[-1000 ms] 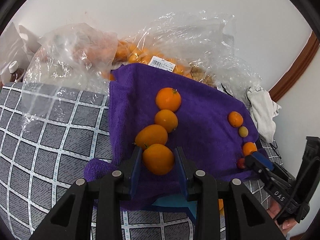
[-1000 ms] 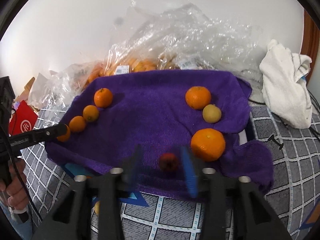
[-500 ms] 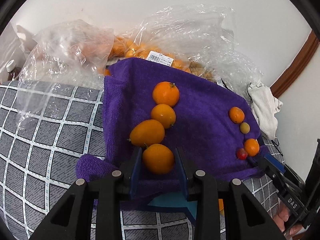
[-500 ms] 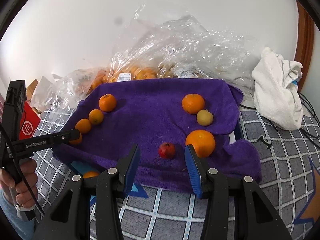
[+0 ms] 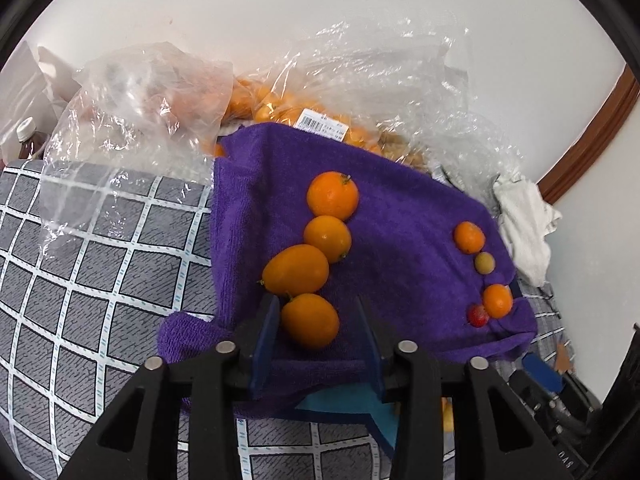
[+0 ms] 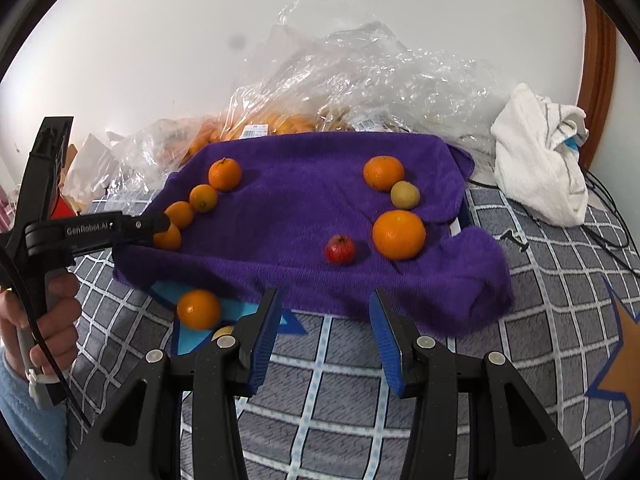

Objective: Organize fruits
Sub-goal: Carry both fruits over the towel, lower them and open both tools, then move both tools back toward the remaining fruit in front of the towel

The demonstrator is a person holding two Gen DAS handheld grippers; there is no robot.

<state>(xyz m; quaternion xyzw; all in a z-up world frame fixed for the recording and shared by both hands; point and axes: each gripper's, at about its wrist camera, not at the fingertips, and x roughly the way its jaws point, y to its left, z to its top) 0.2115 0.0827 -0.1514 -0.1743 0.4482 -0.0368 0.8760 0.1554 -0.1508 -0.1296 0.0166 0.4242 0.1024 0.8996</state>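
Observation:
A purple towel (image 5: 404, 216) (image 6: 304, 184) lies on the checked cover. On its left side a row of orange fruits runs from a round one (image 5: 332, 195) down to the nearest (image 5: 310, 321). My left gripper (image 5: 316, 320) is open, its jaws apart on either side of that nearest fruit, which rests on the towel. On the towel's right side lie an orange (image 6: 398, 234), a small yellow fruit (image 6: 405, 194), another orange (image 6: 383, 173) and a small red fruit (image 6: 340, 249). My right gripper (image 6: 324, 320) is open and empty, in front of the towel's near edge.
Clear plastic bags (image 6: 360, 92) with more oranges lie behind the towel against the wall. A white cloth (image 6: 540, 160) lies at the right. One orange (image 6: 199, 309) and a yellow fruit (image 6: 222, 332) lie off the towel at its front left edge.
My left gripper's jaws have opened off the nearest orange fruit, which now rests on the towel. My right gripper has opened wider and drawn back from the red fruit.

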